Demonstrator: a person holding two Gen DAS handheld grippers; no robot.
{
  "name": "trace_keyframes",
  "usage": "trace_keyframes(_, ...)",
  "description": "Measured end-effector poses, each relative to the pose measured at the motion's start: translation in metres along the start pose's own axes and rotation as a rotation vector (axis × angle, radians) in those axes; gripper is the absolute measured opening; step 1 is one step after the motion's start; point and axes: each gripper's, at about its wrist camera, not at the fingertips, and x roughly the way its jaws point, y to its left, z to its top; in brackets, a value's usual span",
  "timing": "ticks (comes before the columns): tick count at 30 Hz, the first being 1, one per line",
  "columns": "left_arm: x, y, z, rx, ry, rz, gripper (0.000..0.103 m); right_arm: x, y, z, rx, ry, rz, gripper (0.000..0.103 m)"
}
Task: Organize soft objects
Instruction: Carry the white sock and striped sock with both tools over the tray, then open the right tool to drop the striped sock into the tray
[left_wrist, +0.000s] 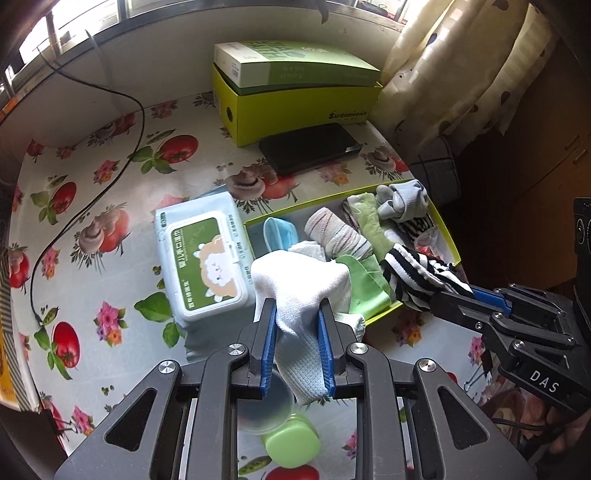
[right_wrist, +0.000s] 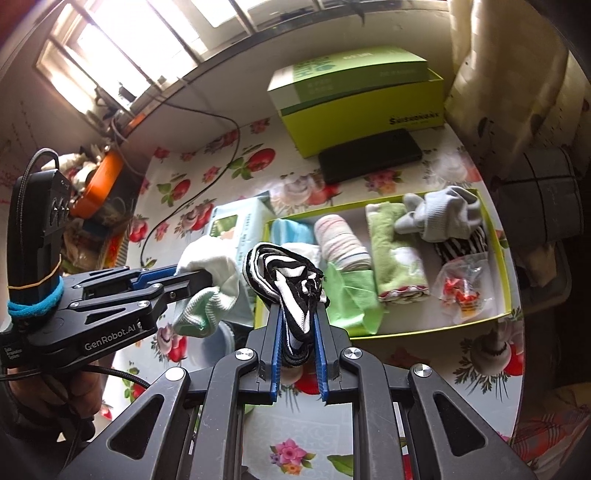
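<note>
My left gripper (left_wrist: 297, 314) is shut on a white sock (left_wrist: 303, 288) and holds it above the near left corner of a shallow yellow-green tray (left_wrist: 448, 236). My right gripper (right_wrist: 298, 314) is shut on a black-and-white striped sock (right_wrist: 291, 273), held over the tray's near edge (right_wrist: 424, 330). The tray holds a striped roll (right_wrist: 341, 243), a green towel (right_wrist: 395, 251), grey socks (right_wrist: 443, 214), a blue cloth (right_wrist: 290, 230) and a light green cloth (right_wrist: 351, 295). The left gripper also shows in the right wrist view (right_wrist: 205, 278), and the right gripper in the left wrist view (left_wrist: 439, 293).
A wet-wipes pack (left_wrist: 203, 258) lies left of the tray. A yellow-green box (left_wrist: 295, 107) with a green box on top stands at the back, a black flat case (left_wrist: 310, 147) before it. A green-lidded jar (left_wrist: 291, 439) lies below my left gripper. A black cable (left_wrist: 92, 192) crosses the floral tablecloth.
</note>
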Motion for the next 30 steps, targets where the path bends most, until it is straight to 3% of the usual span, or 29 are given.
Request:
trace_keyframes(17, 0.029, -0.035, 0.023, 0.060, 0.042, -0.028, 0.022, 0.000, -0.054, -0.009, 0.120, -0.006, -0.050, 0.014)
trace_keyframes(30, 0.049, -0.046, 0.029, 0.074, 0.083, -0.036, 0.022, 0.022, -0.094, -0.008, 0.199, 0.015, -0.113, 0.015)
